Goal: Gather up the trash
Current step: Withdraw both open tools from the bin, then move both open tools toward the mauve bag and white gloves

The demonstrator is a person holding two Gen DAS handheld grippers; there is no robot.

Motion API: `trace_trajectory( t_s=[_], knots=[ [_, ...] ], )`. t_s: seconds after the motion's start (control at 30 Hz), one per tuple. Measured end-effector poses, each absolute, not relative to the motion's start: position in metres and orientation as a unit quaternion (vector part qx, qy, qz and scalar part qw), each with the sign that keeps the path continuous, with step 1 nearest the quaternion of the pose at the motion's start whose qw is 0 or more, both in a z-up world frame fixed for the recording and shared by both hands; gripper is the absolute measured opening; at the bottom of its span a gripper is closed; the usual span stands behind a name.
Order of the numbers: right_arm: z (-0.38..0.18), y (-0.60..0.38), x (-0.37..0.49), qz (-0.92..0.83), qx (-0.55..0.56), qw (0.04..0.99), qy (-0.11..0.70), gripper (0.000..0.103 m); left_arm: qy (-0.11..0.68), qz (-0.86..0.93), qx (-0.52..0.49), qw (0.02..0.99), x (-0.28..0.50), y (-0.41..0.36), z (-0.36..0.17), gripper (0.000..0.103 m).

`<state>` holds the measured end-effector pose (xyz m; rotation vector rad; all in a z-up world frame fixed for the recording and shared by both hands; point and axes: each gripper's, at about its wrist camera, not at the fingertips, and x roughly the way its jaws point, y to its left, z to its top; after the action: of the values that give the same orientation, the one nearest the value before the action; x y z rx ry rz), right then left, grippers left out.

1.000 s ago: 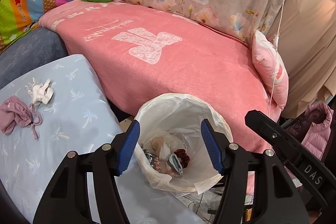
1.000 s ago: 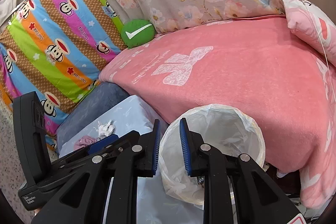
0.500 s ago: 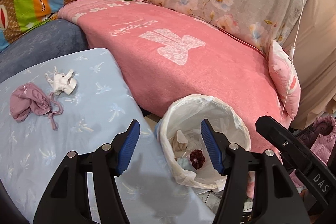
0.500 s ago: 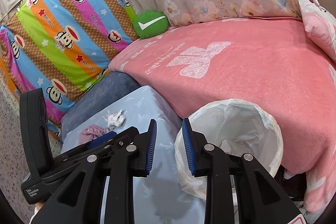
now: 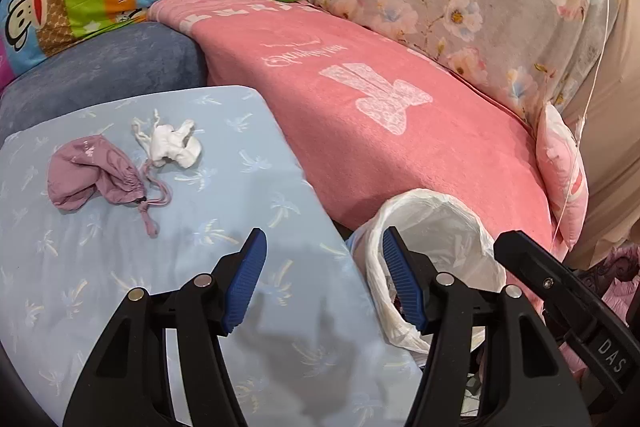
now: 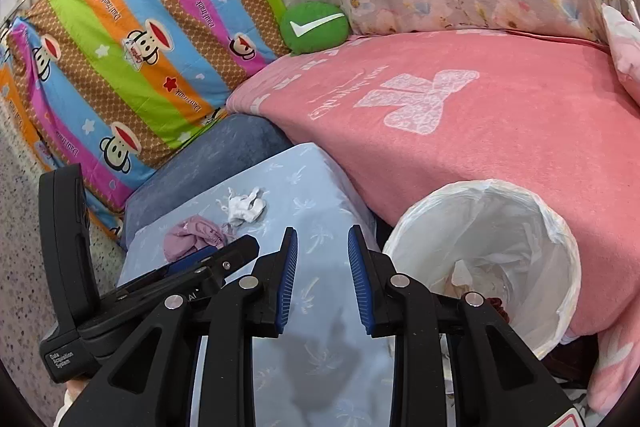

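Items as I see them through both wrist cameras:

- Left hand-held gripper (image 5: 322,275): jaws parted wide, nothing between them, above the near edge of the pale blue surface (image 5: 120,287).
- Right hand-held gripper (image 6: 322,279): jaws narrow, empty, over the same surface.
- Crumpled white tissue (image 5: 172,143): far left on the surface, just beside a mauve drawstring pouch (image 5: 92,179).
- Trash bin (image 6: 500,251): white liner, right of the surface, against the pink blanket (image 5: 380,115); scraps lie inside.
- Green cushion (image 6: 314,27): far, on the blanket.
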<state>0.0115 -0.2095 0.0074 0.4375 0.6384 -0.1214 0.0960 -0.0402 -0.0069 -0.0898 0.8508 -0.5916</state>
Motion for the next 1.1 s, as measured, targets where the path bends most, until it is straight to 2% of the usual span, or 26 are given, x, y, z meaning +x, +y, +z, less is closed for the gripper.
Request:
trace_trajectory(
  t_s=[0.43,0.53,0.77,0.83,0.9,1.1],
  knots=[
    [0.001,-0.165,0.039,-0.029,0.19,0.923,0.334,0.027,0.411,-0.25,-0.063,0.875,0.109,0.006,-0.016,0.058],
    [0.0,-0.155,0.044,-0.025,0.185,0.922,0.338,0.03,0.414,-0.243,-0.069,0.875,0.11,0.016,-0.019,0.058],
    [-0.004,-0.135,0.055,-0.013,0.175,0.921,0.347,0.032,0.42,-0.217,-0.082,0.877,0.117,0.043,-0.027,0.066],
    [-0.005,-0.129,0.058,-0.01,0.174,0.921,0.349,0.033,0.419,-0.205,-0.084,0.881,0.119,0.052,-0.029,0.072],
    [-0.008,-0.122,0.063,-0.007,0.171,0.92,0.352,0.036,0.418,-0.191,-0.085,0.884,0.121,0.062,-0.033,0.077],
    [-0.018,-0.1,0.078,0.002,0.165,0.917,0.364,0.043,0.421,-0.153,-0.088,0.89,0.13,0.095,-0.043,0.081]
  ],
)
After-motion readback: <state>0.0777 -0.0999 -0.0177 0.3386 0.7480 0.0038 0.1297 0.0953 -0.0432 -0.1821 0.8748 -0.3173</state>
